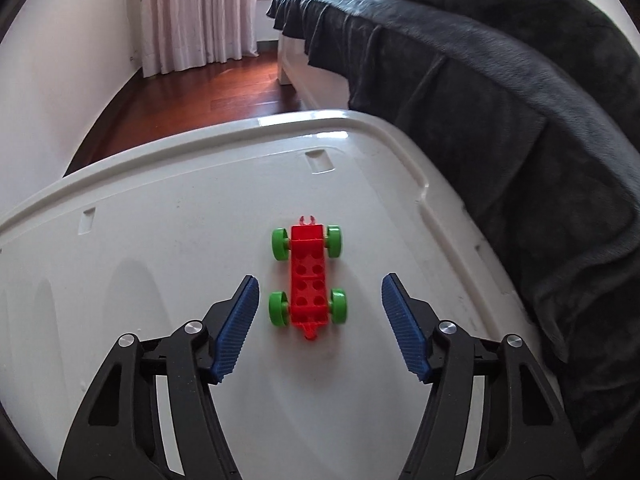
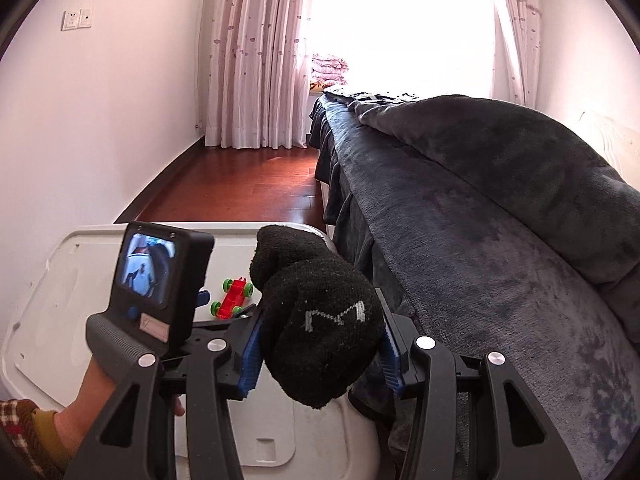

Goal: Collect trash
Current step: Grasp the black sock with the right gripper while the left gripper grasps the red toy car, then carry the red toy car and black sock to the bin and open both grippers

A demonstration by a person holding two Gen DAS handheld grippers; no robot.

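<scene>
Left wrist: left gripper (image 1: 318,286) apart, straddling blocky plastic toy car (image 1: 307,278) | right gripper (image 2: 320,332) clamps knitted black sock (image 2: 316,320)

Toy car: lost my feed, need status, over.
Left claw open, straddling the toy car on the white lid, no contact. Right claw shut on black sock. Nothing blocking.

In the right wrist view, the black sock (image 2: 320,320) covers the middle of the right tool (image 2: 320,354), so its blue pads (image 2: 250,364) show only at the edges. The left tool's (image 2: 208,298) body hides part of the white lid (image 2: 60,280) and perhaps one wheel of the toy car (image 2: 234,296). The person's hand (image 2: 86,400) is cut off by the picture's lower edge. The window (image 2: 400,40) is overexposed.
</scene>
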